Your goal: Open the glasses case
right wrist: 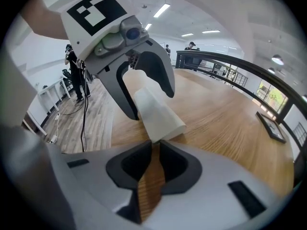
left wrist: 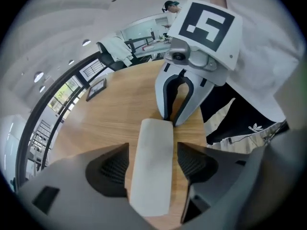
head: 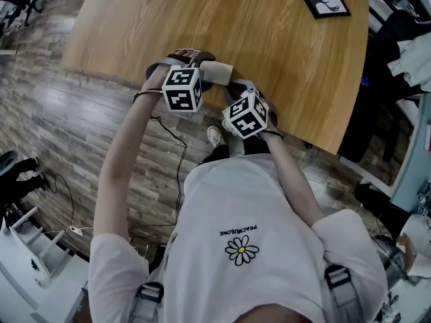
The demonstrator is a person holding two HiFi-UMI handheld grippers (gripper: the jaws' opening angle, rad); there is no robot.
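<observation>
Your left gripper [left wrist: 152,147] stands open, straddling the pale grey oblong glasses case [left wrist: 151,186], lower centre, on the wooden tabletop [left wrist: 115,123]. Your right gripper [right wrist: 153,145] pinches the case's end.

One table [head: 283,52]. On it, one glasses case [left wrist: 151,169] and one framed picture [head: 323,0]. Two tongs: the left tongs [left wrist: 152,147] and the right tongs [right wrist: 153,143]. Each carries one marker cube, which makes two: the left cube [head: 182,89] and the right cube [head: 246,115]. One person [head: 249,247] holds both.
</observation>
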